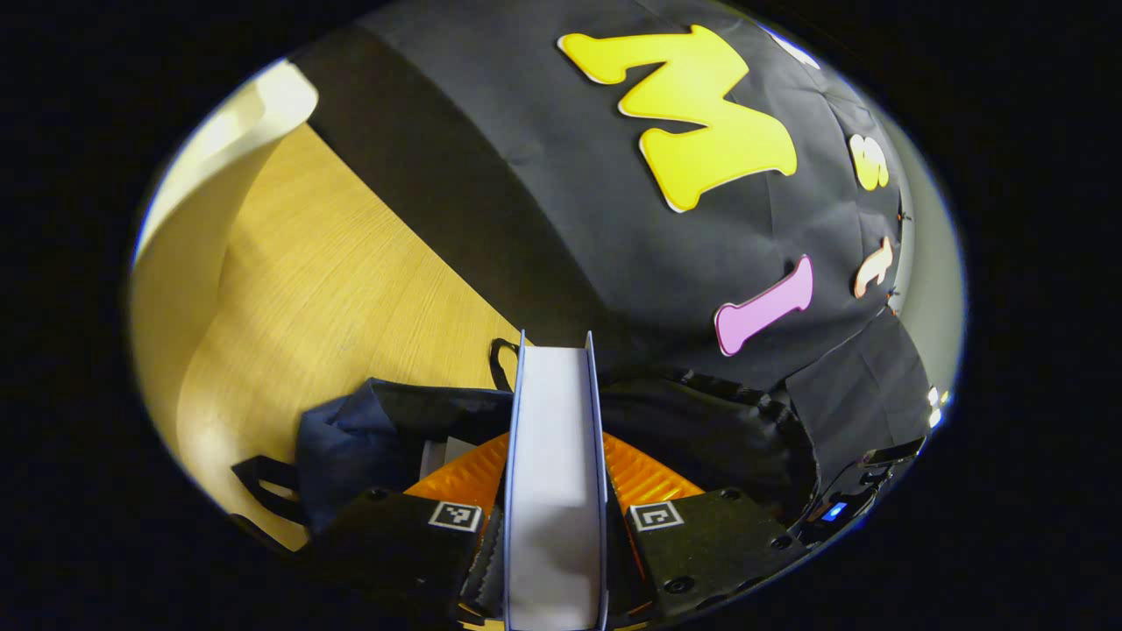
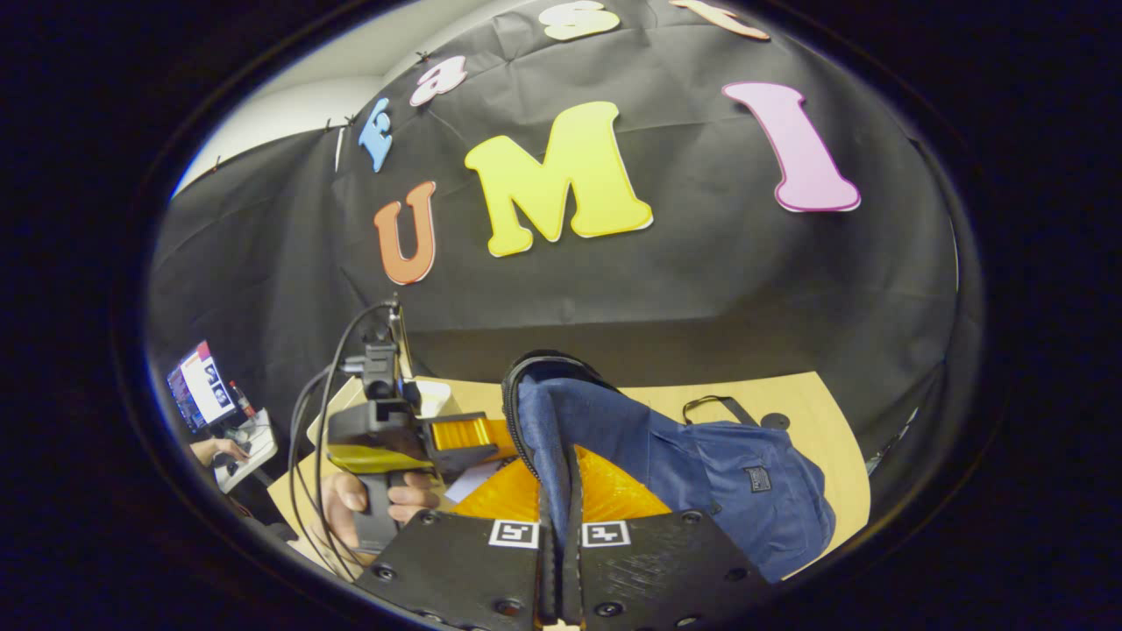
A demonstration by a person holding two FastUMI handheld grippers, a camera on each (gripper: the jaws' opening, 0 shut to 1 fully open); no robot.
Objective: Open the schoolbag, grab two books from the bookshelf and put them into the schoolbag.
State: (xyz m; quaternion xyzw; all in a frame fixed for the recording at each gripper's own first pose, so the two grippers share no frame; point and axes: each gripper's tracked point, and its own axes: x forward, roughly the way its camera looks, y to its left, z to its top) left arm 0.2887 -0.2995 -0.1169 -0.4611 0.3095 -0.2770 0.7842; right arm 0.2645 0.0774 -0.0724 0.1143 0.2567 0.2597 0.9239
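**Book over the bag mouth, flap pinched up**

Your left gripper [image 1: 554,535] clamps one white book [image 1: 554,456] edge-on between both fingers, upright, directly above the open schoolbag [image 1: 368,421] on the wooden table [image 1: 333,289]. Your right gripper [image 2: 559,561] is pinched tight on the schoolbag's [image 2: 701,473] zippered flap, holding it raised. In the right gripper view, your left hand [image 2: 368,499] wraps the other gripper's handle, just left of the bag. One book, one bag, two grippers.

book [image 1: 554,456] upright above open schoolbag [image 2: 701,464], schoolbag on table [image 1: 333,289]
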